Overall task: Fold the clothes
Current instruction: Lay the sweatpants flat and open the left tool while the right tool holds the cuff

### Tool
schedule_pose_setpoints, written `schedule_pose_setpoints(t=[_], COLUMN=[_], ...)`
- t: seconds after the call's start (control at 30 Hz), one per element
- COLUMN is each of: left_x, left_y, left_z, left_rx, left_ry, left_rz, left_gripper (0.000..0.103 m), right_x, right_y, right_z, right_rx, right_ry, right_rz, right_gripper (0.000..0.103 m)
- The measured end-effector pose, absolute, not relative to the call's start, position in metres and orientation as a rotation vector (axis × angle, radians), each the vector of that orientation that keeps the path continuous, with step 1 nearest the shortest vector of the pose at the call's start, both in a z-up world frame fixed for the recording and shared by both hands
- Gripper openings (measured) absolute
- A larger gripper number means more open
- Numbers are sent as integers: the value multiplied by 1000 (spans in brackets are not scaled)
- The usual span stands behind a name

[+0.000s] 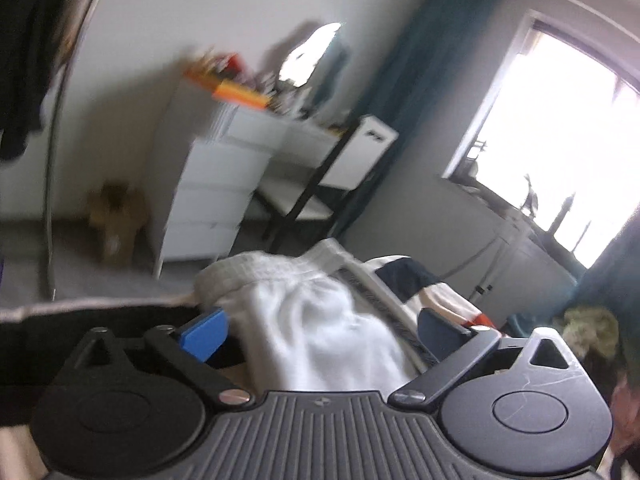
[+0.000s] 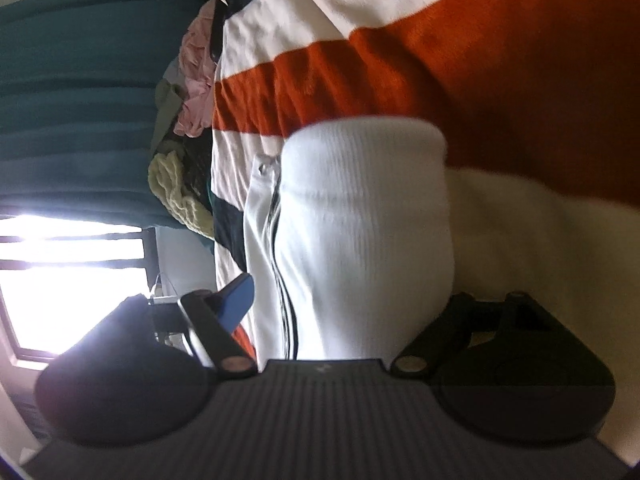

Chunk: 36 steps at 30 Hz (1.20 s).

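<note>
In the left wrist view a white garment with a grey knit part lies bunched on a bedcover striped navy, white and orange. My left gripper is wide open; its blue pads stand on either side of the cloth without pressing it. In the right wrist view a white ribbed garment with a snap and a dark zip line lies on the orange and white bedcover. My right gripper is open around it. One of its blue pads stands beside the cloth; the other pad is hidden behind it.
A black cloth lies left of the left gripper. Beyond the bed stand a white drawer unit, a chair, a metal rack pole and a bright window. Pink and yellow-green clothes are piled at the bed's edge.
</note>
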State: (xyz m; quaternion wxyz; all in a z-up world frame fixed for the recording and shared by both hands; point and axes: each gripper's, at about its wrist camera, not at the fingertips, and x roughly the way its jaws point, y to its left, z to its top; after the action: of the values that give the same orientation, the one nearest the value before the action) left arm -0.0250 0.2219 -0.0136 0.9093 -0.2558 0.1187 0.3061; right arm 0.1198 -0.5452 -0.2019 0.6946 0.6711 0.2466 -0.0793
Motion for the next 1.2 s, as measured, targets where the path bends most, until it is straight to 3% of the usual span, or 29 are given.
schedule_pose_setpoints(t=[0.17,0.4,0.6,0.67,0.8,0.87,0.93,1.2], left_x=[5,50,79,82,89,88,86,85], left_y=[177,109,48,32,14,13,13,11], left_z=[-14,-41,-82,-100,-125,-129,-128,-120], left_rx=[-422,-363,-218,-124,6,18,18,67], left_ry=[272,379,553,641,747,746,747,748], left_rz=[439,174,12,28,39,38,37,28], left_gripper=[103,103,103,103,103,103,103,103], right_x=[124,115,132,132,136,137,133,120], right_y=[-547,-550,-541,-538,-530,-527,-523,-487], right_z=[-200,-174,-183,-187,-177,-172,-165,-99], right_rx=[1435,1367,1298,1275,1175,1136,1111,875], right_ry=[502,267,507,580,627,642,624,435], right_rz=[-190,-128,-228,-261,-288,-306,-303,-219], right_gripper=[81,81,77,57,47,29,22,17])
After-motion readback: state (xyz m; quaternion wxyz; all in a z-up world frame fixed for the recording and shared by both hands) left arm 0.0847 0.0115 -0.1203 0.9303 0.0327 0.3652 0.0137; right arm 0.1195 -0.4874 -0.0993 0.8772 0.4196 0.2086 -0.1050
